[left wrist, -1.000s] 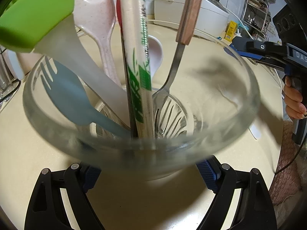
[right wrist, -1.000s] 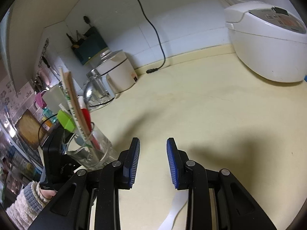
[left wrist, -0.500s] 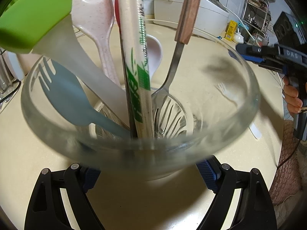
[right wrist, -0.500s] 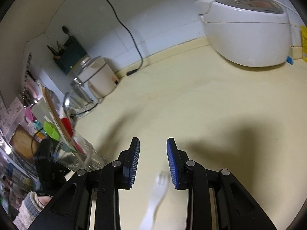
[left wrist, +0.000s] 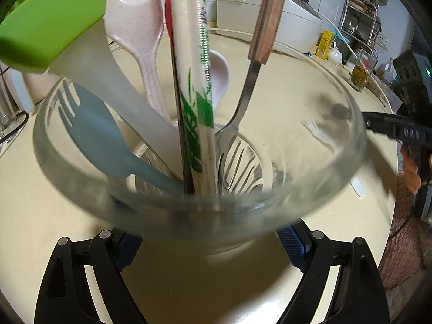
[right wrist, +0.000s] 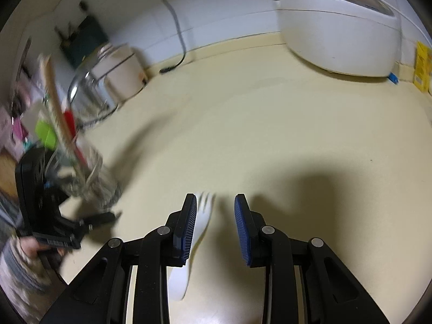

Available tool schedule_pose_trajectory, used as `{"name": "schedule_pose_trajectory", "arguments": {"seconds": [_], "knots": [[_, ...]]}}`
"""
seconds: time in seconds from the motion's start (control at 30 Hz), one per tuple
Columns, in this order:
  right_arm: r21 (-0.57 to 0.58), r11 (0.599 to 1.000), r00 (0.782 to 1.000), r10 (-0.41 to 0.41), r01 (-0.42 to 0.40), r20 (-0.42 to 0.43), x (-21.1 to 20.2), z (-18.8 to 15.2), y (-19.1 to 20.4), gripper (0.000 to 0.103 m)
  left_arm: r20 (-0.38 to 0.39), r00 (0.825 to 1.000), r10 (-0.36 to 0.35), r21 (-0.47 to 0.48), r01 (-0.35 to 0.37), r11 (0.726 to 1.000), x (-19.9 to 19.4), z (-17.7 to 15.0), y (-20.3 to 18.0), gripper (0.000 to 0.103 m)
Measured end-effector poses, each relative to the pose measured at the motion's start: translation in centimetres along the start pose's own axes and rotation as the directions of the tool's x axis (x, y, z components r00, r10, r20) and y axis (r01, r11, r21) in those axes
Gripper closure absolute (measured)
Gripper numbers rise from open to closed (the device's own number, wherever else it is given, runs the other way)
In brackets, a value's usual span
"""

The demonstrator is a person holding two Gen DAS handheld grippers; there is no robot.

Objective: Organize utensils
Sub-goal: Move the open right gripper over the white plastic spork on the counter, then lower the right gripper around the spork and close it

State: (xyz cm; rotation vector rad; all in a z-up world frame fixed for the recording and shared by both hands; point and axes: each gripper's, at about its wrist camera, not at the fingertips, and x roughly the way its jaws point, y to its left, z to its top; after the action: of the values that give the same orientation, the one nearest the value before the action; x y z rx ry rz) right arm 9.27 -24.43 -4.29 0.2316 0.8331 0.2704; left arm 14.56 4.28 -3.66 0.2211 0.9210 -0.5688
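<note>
A glass cup (left wrist: 310, 189) fills the frame's centre, gripped by the left gripper (left wrist: 209, 240), holding a metal fork (left wrist: 243, 113), blue fork (left wrist: 89, 124) and wrapped chopsticks (left wrist: 197, 81); a white fork (left wrist: 321, 135) lies on the counter (left wrist: 291, 81) at right.

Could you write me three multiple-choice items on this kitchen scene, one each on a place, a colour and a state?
1. Where is the white plastic fork?
A. in the glass
B. flat on the counter, between the right claw's fingers
C. on the rice cooker

2. What colour is the plastic fork inside the glass?
A. blue
B. red
C. yellow

3. How is the left claw set?
A. shut tight on nothing
B. away from the glass
C. fingers on either side of the glass

Answers: 1 B, it lies on the counter with a finger on each side, not yet pinched. 2 A, the blue fork leans tines-up. 3 C, blue pads sit beside the glass base.
</note>
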Motion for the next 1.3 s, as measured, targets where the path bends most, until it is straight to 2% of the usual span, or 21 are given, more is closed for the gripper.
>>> {"name": "schedule_pose_trajectory", "arguments": {"seconds": [0.13,0.57,0.73,0.9,1.03,1.17,1.3], "knots": [[-0.055,0.998,1.0,0.011,-0.012,-0.013,-0.1,-0.8,1.3,0.074,-0.001,1.0,0.001,0.002,-0.001,1.0,0.0,0.1,0.0,0.014],[-0.133,0.99,0.996,-0.044,0.033,-0.08,1.6,-1.6,3.0,0.074,0.004,1.0,-0.011,-0.006,0.011,1.0,-0.1,-0.1,0.4,0.014],[-0.212,0.973,0.991,-0.108,0.089,-0.077,2.1,-2.3,4.5,0.073,0.005,1.0,-0.015,-0.01,0.015,1.0,-0.1,-0.1,0.5,0.014],[-0.319,0.932,0.981,-0.191,0.171,-0.031,2.3,-3.3,6.5,0.073,0.006,1.0,-0.015,-0.009,0.015,1.0,-0.2,-0.3,0.7,0.014],[-0.352,0.919,0.981,-0.192,0.175,-0.014,2.2,-3.5,6.8,0.073,0.005,1.0,-0.015,-0.008,0.015,1.0,-0.3,-0.3,0.7,0.014],[-0.348,0.928,0.987,-0.156,0.136,-0.028,2.1,-3.4,6.6,0.083,0.004,1.0,-0.013,-0.007,0.013,1.0,-0.3,-0.2,0.7,0.014],[-0.353,0.926,0.987,-0.157,0.137,-0.026,2.5,-3.2,6.8,0.083,0.004,1.0,-0.013,-0.007,0.013,1.0,-0.3,-0.2,0.6,0.014]]}}
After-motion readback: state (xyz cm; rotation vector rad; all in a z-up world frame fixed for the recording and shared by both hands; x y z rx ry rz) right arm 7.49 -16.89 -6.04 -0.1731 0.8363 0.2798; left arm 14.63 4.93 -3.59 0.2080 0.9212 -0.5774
